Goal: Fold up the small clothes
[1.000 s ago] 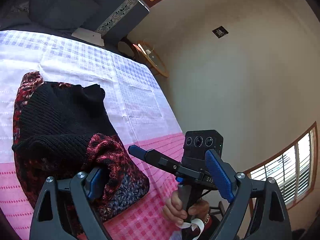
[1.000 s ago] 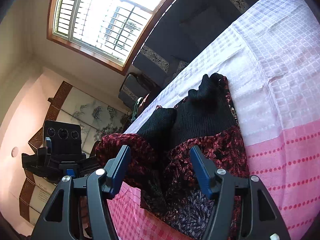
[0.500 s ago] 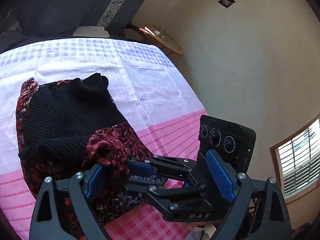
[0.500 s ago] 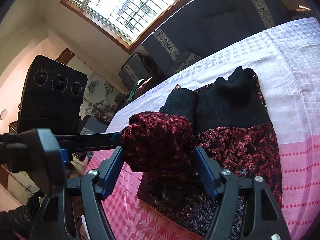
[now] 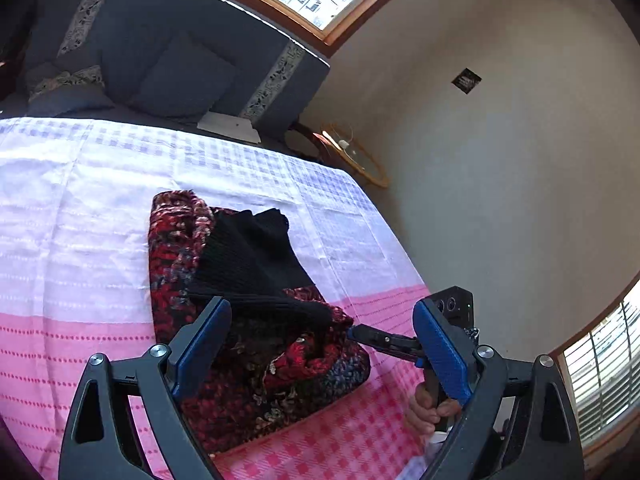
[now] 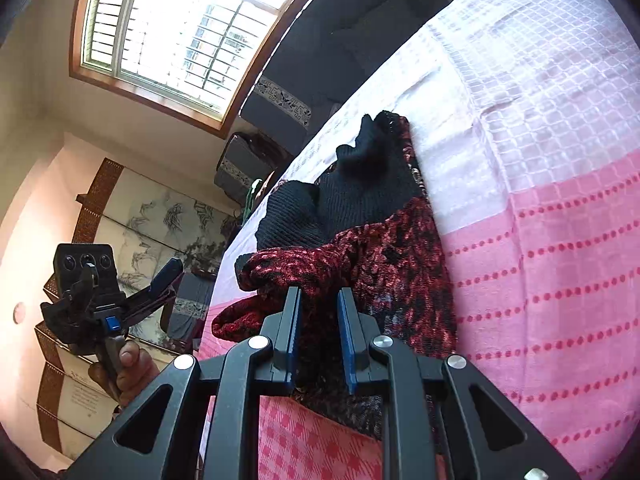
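Note:
A small red-and-black knit sweater (image 5: pixel 248 304) lies partly folded on the pink-and-white cloth (image 5: pixel 80 240). My left gripper (image 5: pixel 320 336) is open and empty, above the sweater's near part. In the left wrist view the right gripper (image 5: pixel 360 334) pinches the sweater's right edge. In the right wrist view my right gripper (image 6: pixel 318 300) is nearly closed on the red knit fabric (image 6: pixel 304 268) at the near hem. The black ribbed part (image 6: pixel 360 188) lies beyond. The left gripper (image 6: pixel 160 280) shows open at the left, off the cloth.
A dark blue sofa (image 5: pixel 168 64) with a cushion stands behind the cloth-covered surface. A round wooden side table (image 5: pixel 356 156) sits at the far right corner. The cloth's right edge (image 5: pixel 400 248) drops off by the wall. Windows (image 6: pixel 180 36) are above.
My left gripper let go of the red sleeve and pulled back, open. My right gripper closed on the red knit fabric. The sleeve now lies folded over the sweater.

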`<state>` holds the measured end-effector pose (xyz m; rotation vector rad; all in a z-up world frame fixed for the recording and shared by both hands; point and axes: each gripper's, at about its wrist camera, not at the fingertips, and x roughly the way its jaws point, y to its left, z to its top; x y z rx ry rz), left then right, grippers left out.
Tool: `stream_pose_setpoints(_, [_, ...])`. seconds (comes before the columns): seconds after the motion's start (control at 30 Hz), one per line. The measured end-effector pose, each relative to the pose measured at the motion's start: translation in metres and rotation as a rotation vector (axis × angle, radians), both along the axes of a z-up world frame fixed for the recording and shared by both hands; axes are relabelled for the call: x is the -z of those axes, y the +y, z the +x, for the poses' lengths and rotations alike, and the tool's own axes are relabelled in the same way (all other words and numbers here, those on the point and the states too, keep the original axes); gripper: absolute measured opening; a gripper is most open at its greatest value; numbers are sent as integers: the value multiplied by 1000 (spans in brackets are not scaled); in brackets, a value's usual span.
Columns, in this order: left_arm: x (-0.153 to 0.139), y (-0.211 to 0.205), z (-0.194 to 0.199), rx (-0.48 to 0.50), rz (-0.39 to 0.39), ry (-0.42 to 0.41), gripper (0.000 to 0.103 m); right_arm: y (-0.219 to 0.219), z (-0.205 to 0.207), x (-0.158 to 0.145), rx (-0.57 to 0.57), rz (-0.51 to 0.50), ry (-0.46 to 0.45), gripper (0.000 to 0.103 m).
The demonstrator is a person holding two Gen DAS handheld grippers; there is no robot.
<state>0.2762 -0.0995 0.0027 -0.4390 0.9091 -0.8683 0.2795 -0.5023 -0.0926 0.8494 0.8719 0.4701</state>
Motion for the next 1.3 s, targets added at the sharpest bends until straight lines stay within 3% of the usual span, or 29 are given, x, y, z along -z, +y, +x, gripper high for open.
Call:
stream_pose_setpoints(0.07, [23,21,-1,-37,-27,46,92,-10,-8,-10,44,-94,13,21])
stream_pose_setpoints(0.13, [46,33,-6,-60,-27,71,92,-6,-14,-38,54,-244,-60,21])
stream_pose_setpoints(0.2, [68,36,-12,-60,-23,84,92,19,-8,-71,-17,-377,-143,23])
stream_pose_setpoints(0.27, [85,39,-17,-60,-51,98,92,63,5,-97,-111,-566,-206,39])
stream_pose_setpoints(0.33, [95,41,-20,-61,-99,93,92,115,19,-110,-225,-742,-269,84])
stream_pose_setpoints(0.37, [99,43,-22,-65,-111,82,92,140,26,-111,-283,-829,-288,87])
stream_pose_setpoints(0.47, [110,45,-30,-77,-127,55,92,203,46,-100,-418,-1059,-317,87])
stream_pose_setpoints(0.53, [108,42,-33,-61,-93,30,92,227,55,-85,-481,-1142,-295,84])
stream_pose_setpoints(0.57, [107,41,-36,-95,-39,7,91,235,61,-76,-508,-1178,-277,83])
stream_pose_setpoints(0.63, [111,41,-34,-100,-20,19,91,239,68,-66,-516,-1201,-245,69])
stream_pose_setpoints(0.67, [111,43,-33,-68,-62,28,91,235,73,-63,-505,-1203,-221,63])
stream_pose_setpoints(0.7, [110,47,-33,-66,-92,27,91,228,79,-59,-490,-1197,-183,36])
stream_pose_setpoints(0.73, [109,50,-33,-86,-97,18,91,218,86,-56,-472,-1164,-139,16])
stream_pose_setpoints(0.87, [111,56,-28,-120,-109,32,91,163,98,-62,-311,-1061,-85,15])
stream_pose_setpoints(1.0, [113,60,-25,-136,-125,42,91,82,109,-76,-137,-724,-56,14])
stream_pose_setpoints(1.07, [113,58,-25,-135,-113,36,91,36,116,-68,-34,-569,-1,17])
stream_pose_setpoints(1.2, [113,51,-26,-130,-67,19,91,-19,106,-40,75,-390,77,21])
stream_pose_setpoints(1.27, [113,49,-26,-126,-58,15,92,-31,85,-35,92,-277,48,23])
stream_pose_setpoints(1.3, [113,49,-26,-127,-57,14,92,-30,74,-35,77,-254,32,29])
